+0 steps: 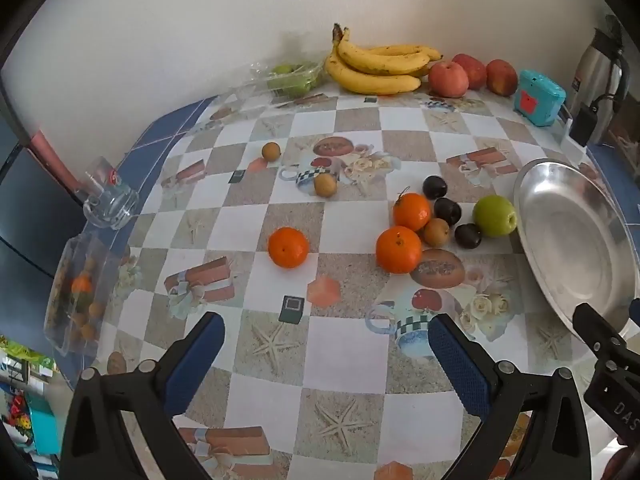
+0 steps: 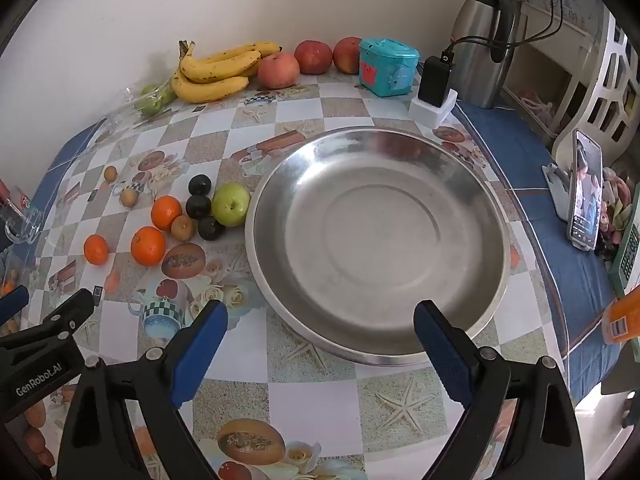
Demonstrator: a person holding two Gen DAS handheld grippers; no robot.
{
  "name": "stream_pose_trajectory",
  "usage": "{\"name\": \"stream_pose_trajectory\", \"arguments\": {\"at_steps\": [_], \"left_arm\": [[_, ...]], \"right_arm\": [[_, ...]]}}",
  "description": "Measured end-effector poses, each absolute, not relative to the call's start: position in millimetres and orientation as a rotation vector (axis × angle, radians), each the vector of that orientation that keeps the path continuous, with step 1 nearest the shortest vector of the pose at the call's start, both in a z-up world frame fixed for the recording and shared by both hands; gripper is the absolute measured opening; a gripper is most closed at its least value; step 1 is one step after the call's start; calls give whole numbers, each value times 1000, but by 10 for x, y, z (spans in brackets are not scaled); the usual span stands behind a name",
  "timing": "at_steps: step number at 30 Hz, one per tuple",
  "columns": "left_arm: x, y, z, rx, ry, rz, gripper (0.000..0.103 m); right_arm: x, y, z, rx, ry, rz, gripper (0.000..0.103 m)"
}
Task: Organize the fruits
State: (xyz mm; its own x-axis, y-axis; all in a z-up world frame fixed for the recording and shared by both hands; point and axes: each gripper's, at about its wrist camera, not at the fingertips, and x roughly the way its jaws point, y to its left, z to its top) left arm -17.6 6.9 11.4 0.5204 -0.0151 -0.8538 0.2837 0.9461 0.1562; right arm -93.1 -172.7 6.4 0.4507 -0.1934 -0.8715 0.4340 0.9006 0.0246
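Note:
Loose fruit lies on the checkered table: three oranges, one apart (image 1: 288, 247) and two together (image 1: 399, 249), a green apple (image 1: 494, 216), three dark plums (image 1: 447, 211) and small brown fruits (image 1: 325, 185). An empty steel bowl (image 2: 376, 240) stands right of them. My left gripper (image 1: 326, 344) is open and empty above the table in front of the oranges. My right gripper (image 2: 320, 330) is open and empty at the bowl's near rim. Bananas (image 1: 376, 66) and red apples (image 1: 472, 72) lie by the back wall.
A clear box with green fruit (image 1: 288, 76) sits at the back left. A teal box (image 2: 387, 67), a charger (image 2: 435, 92) and a steel flask (image 2: 486, 40) stand at the back right. A phone on a stand (image 2: 585, 196) is at the right. A glass mug (image 1: 108, 196) and a clear tray (image 1: 76, 292) sit at the left edge.

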Motion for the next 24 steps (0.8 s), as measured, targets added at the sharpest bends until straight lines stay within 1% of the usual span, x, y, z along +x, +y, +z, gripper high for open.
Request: {"name": "stream_pose_trajectory", "arguments": {"at_steps": [5,24], "left_arm": [[-178,10,130,299,999,-218,103],[-122,114,129,184,1021,-279,103]], "right_arm": [[-935,-1738,55,266,1033,-400,95],[-970,-1772,78,303,1008,-404,95]]}}
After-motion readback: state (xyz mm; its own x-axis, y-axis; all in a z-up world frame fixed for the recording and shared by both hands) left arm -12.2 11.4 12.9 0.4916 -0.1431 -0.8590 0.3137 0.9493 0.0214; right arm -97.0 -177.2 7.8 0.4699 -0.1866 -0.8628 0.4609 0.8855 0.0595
